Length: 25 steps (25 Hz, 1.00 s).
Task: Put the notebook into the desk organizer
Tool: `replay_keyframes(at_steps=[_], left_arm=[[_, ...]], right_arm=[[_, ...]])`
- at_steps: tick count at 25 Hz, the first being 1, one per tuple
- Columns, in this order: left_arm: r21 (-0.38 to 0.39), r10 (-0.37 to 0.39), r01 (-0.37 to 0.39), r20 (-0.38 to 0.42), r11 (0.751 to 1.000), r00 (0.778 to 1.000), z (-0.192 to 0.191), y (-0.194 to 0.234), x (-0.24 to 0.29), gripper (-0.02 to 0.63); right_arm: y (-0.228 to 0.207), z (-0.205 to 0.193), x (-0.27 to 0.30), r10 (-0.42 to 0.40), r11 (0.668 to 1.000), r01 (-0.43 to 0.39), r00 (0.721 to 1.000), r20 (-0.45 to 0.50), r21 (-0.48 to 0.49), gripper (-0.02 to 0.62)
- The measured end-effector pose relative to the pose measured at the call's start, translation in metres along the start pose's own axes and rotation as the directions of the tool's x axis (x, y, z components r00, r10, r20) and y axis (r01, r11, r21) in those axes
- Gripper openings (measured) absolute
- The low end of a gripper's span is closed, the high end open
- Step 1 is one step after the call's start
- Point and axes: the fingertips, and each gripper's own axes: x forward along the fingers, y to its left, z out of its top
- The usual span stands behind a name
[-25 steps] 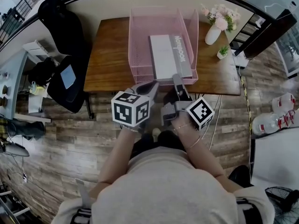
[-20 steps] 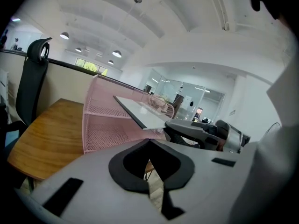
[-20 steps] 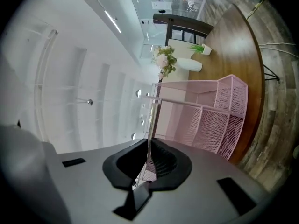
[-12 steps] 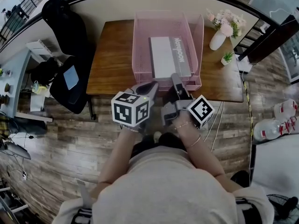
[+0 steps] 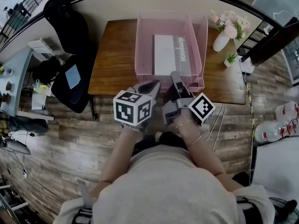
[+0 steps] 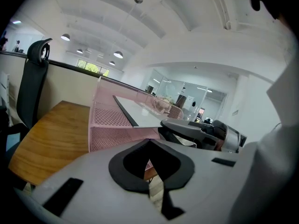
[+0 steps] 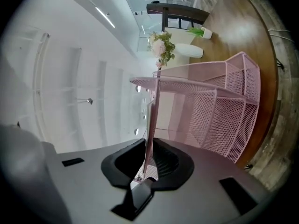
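A grey notebook [image 5: 170,55] lies flat in the top tray of the pink mesh desk organizer [image 5: 140,45] on the wooden desk. My right gripper [image 5: 175,76] is at the notebook's near edge. In the right gripper view that thin edge [image 7: 150,134] stands between the jaws with a gap on one side. The jaws have just been opening and the pads do not press on it. My left gripper [image 5: 152,85] hovers just left of the right one at the organizer's front, shut and empty. The left gripper view shows the notebook [image 6: 140,115] in the organizer [image 6: 107,125].
A white vase of pink flowers [image 5: 223,31] and a small potted plant [image 5: 230,59] stand right of the organizer. A black chair [image 5: 65,45] is at the desk's [image 5: 112,55] left end. Wood floor lies below the desk's front edge.
The notebook has slid a little deeper into the top tray, with the right gripper following its near edge. The left gripper has hardly moved.
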Motion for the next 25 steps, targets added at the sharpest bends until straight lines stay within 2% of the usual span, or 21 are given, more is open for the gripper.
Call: replay_keyframes(at_steps=[20,25], left_arm=[[-0.006,-0.008,0.008,-0.007,1.0,1.0,0.005,0.004,0.009,0.005],[0.005,0.0,0.0,-0.001,1.0,1.0,0.005,0.003,0.005,0.009]], right_arm=[[0.002,0.003,0.013,0.004,1.0,-0.004,1.0,-0.027,-0.021,0.052],[0.004,0.003,0.009,0.011,1.0,-0.011,0.999,-0.031,-0.02,0.072]])
